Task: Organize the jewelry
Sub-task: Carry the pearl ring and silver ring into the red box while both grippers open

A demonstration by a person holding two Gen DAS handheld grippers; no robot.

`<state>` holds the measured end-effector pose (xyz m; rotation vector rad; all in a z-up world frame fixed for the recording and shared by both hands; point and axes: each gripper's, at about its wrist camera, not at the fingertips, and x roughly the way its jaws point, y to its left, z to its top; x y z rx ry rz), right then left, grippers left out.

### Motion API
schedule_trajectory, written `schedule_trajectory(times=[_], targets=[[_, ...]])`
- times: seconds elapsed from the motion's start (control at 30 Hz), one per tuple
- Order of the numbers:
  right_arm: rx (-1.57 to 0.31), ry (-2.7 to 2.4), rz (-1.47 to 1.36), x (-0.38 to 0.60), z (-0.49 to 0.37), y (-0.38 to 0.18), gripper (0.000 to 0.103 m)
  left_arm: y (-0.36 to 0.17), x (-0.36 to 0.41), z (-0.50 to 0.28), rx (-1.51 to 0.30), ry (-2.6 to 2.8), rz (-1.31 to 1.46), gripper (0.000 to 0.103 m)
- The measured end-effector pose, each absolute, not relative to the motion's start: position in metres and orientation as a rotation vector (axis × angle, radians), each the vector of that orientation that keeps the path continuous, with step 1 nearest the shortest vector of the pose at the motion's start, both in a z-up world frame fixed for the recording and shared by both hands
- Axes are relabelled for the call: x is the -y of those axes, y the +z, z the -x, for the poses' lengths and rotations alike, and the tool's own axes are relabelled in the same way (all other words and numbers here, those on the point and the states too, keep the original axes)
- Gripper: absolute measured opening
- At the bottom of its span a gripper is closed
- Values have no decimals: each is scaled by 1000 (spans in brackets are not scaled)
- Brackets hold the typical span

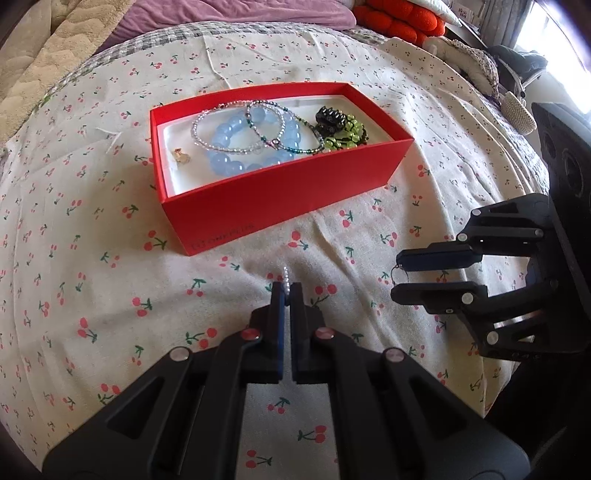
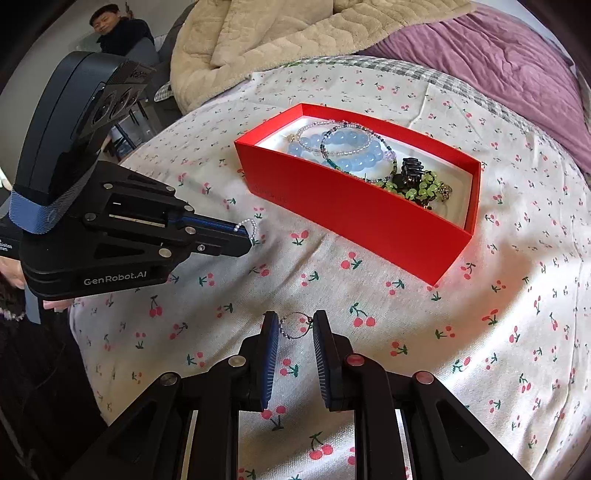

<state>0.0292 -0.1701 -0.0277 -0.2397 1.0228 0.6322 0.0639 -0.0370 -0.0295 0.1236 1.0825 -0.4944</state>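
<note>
A red box (image 1: 280, 192) lies on the cherry-print bedspread; it also shows in the right wrist view (image 2: 354, 218). It holds a blue bead bracelet (image 1: 236, 147), thin bead strands, a green bead bracelet (image 1: 343, 136), a black hair claw (image 1: 330, 118) and a small gold piece (image 1: 181, 157). My left gripper (image 1: 285, 290) is shut on a small pearl strand (image 1: 285, 277), in front of the box; the strand also shows in the right wrist view (image 2: 249, 227). My right gripper (image 2: 294, 325) has its jaws apart around a thin wire hoop earring (image 2: 295, 325), whose chain touches the left finger.
The bedspread (image 1: 110, 295) covers the bed. A beige blanket (image 2: 295, 33) and a purple one (image 2: 498, 55) lie behind the box. Red cushions (image 1: 399, 18) are at the far right. A person (image 2: 118, 33) sits beyond the bed's edge.
</note>
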Motion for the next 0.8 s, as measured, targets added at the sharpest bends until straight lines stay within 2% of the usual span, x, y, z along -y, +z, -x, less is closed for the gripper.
schedule_trajectory(times=[0.8], targets=[[-915,546,92,175,-69,29,19,21,11,-91,-997,-426,85,3]])
